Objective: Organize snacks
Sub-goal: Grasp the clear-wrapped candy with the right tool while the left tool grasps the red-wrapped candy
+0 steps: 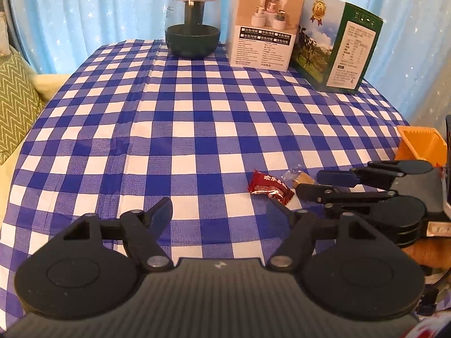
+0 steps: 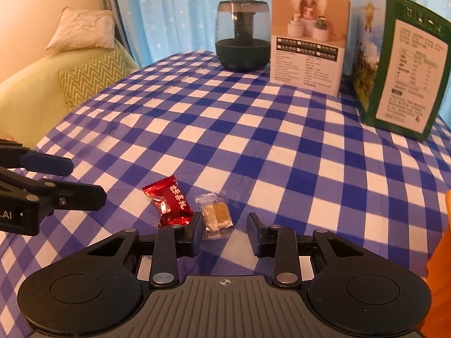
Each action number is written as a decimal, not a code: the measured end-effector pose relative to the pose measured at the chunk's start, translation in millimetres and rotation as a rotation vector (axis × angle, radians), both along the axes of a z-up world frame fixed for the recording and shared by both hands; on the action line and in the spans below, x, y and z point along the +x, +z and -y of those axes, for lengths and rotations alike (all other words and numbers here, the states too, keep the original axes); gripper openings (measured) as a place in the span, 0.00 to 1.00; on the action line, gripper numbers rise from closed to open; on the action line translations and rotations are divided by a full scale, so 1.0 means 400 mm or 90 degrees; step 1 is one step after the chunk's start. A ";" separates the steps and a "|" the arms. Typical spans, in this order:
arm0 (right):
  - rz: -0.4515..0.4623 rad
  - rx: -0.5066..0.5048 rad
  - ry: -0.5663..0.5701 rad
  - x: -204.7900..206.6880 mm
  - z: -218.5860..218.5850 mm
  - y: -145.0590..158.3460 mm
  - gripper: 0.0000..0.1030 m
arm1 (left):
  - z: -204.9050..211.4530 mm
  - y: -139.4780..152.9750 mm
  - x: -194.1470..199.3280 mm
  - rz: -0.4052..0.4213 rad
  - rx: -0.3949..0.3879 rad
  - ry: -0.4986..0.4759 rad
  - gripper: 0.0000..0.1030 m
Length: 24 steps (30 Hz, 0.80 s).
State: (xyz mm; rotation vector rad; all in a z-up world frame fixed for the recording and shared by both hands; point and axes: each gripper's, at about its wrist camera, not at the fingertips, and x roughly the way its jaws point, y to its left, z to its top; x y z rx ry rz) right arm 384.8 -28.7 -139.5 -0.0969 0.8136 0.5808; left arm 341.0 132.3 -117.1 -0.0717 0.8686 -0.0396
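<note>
Because the clear-wrapped candy [image 2: 215,215] lies on the desk [image 2: 282,146] at lower centre of the right wrist view, touching the red candy [image 2: 170,204], I bracket it with my right gripper [image 2: 225,232], jaws narrowed without pinching, while my left gripper [image 1: 220,214] waits spread.

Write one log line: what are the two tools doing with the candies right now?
left tool: open, empty | right tool: open around clear candy | red candy: on tablecloth

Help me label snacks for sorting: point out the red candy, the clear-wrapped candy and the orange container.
red candy [image 2: 169,207]: right wrist view, middle of wrapper.
clear-wrapped candy [image 2: 216,216]: right wrist view, on the brown piece inside.
orange container [image 1: 421,143]: left wrist view, inner wall.
</note>
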 end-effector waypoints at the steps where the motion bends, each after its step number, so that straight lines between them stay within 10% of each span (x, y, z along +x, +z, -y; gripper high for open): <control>1: 0.003 -0.002 0.003 0.001 -0.004 -0.001 0.33 | -0.002 0.000 0.001 0.000 -0.001 0.001 0.69; 24: -0.035 0.003 -0.097 0.032 0.101 0.015 0.20 | 0.097 -0.059 0.052 -0.017 -0.061 -0.070 0.54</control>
